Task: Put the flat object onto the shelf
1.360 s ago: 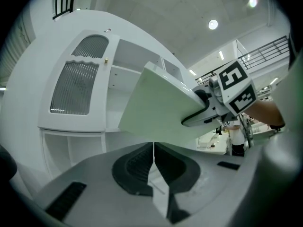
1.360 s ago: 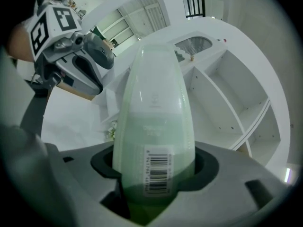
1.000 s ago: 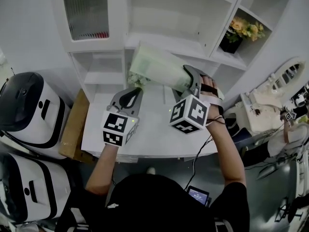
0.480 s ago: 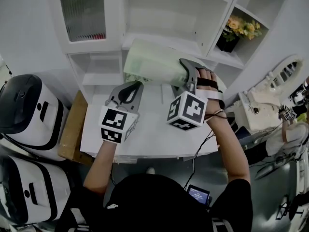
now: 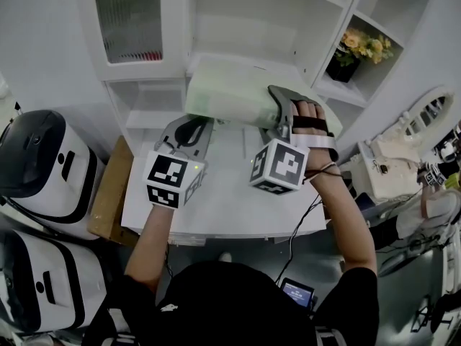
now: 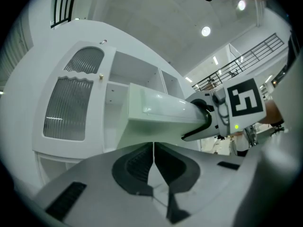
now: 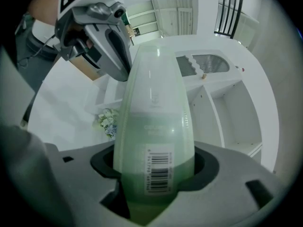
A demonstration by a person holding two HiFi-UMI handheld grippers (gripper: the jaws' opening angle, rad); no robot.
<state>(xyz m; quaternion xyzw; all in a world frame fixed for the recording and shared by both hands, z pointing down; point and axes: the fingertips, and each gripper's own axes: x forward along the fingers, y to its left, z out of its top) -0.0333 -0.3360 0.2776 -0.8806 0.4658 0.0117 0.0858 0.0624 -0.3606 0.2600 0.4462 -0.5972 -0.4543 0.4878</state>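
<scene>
The head camera looks steeply down from above the person onto the white desk [image 5: 216, 215] and the shelf unit [image 5: 245, 20] behind it. The camera on the left tool [image 5: 191, 128] looks along its jaws, seemingly tilted a little upward, at the shelf unit and ceiling [image 6: 180, 13]. The camera on the right tool [image 5: 279, 112] sits very near the flat green bottle [image 7: 154, 126] filling its centre. All three views share the shelf unit; each tool camera sees the other tool.

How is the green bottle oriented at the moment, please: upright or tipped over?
Tipped over: the green bottle lies roughly level, one end clamped in the right gripper, the other pointing towards the white shelf.
</scene>
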